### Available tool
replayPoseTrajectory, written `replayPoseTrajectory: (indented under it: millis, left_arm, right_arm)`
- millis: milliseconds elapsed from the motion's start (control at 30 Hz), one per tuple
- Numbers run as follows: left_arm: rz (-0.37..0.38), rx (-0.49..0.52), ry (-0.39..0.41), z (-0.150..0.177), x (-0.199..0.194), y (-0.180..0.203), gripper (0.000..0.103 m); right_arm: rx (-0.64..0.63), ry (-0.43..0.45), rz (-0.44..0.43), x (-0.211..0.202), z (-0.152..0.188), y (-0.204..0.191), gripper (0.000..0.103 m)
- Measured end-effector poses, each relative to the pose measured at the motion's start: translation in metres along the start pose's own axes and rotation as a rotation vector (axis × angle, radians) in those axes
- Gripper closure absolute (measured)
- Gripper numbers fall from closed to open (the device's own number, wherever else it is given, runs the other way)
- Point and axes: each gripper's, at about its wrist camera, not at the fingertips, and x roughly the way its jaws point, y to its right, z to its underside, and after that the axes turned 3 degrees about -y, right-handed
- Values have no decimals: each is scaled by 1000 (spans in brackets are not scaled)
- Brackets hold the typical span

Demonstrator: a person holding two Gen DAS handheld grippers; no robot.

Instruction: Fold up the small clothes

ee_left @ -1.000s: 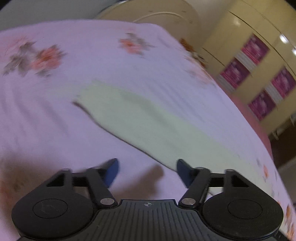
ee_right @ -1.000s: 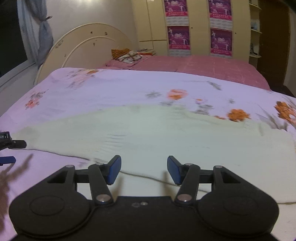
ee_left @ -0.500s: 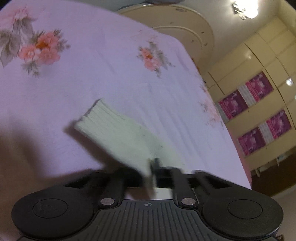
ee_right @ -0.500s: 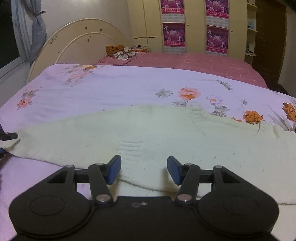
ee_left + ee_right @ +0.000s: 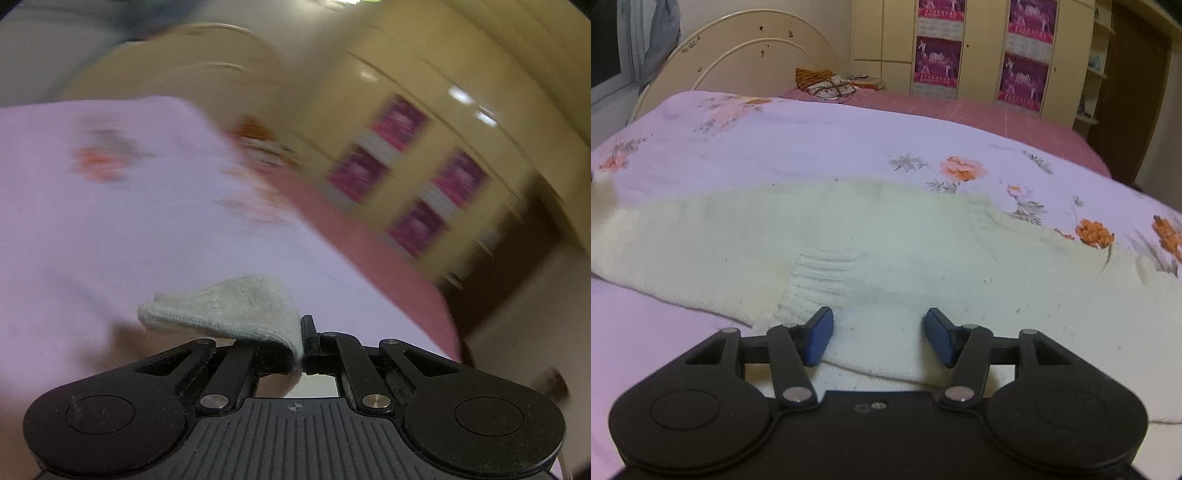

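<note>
Pale green knit fills the near field of my left wrist view: an end of the garment is pinched between the jaws of my left gripper, which are pressed together on it. That end droops leftward from the jaws, lifted above the bed with its lilac floral cover. Everything behind is streaked with blur, so I cannot place this end against the bed's edges.

In my right wrist view the garment lies flat on the bed. Its long axis runs side to side, parallel to the bed's near edge, from the left edge of the cover towards the right edge, and it occupies the near half. A ribbed patch sits just ahead of my right gripper, whose jaws are spread wide and hold nothing, poised just over the knit near its closest hem.

I judge the step in hand to be carrying the lifted end across to make the first fold. To do it well, I would keep the left grip firm, travel along the long axis, and use the right gripper to hold the middle down so the fold line stays straight.
</note>
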Motion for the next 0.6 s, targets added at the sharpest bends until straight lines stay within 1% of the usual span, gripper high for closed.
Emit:
replayPoseTrajectory:
  millis: [33,133,167,233,267,333,400,467,533,567,600]
  left_arm:
    - [37,43,-18,4,8,23,99]
    - [142,131,-95,26,29,84,99]
    - [179,169,-129,39,39,109,99]
    - [224,226,-188,63,58,144,99]
    - [248,251,-235,79,69,163,99]
    - [266,299,-286,105,86,192,99]
    - [269,360,-364,129,107,216,98]
    - [248,391,-451,146,123,232,98]
    - [221,401,-512,156,128,241,97]
    - [215,386,-526,160,120,242,91]
    - [230,364,-534,159,117,242,62]
  right_arm:
    - [60,23,-34,-8,-1,10,50]
    - [175,68,-75,-31,0,39,49]
    - [199,76,-84,-38,3,50,49]
    - [222,85,-63,-50,7,70,49]
    - [231,89,-56,-55,11,80,49]
    - [254,87,-33,-65,19,102,49]
    - [285,81,-12,-73,29,122,49]
    - [314,71,-2,-78,40,140,49]
    - [334,65,1,-82,49,152,49]
    - [339,62,-3,-83,52,156,49]
    - [339,58,-5,-83,54,158,49]
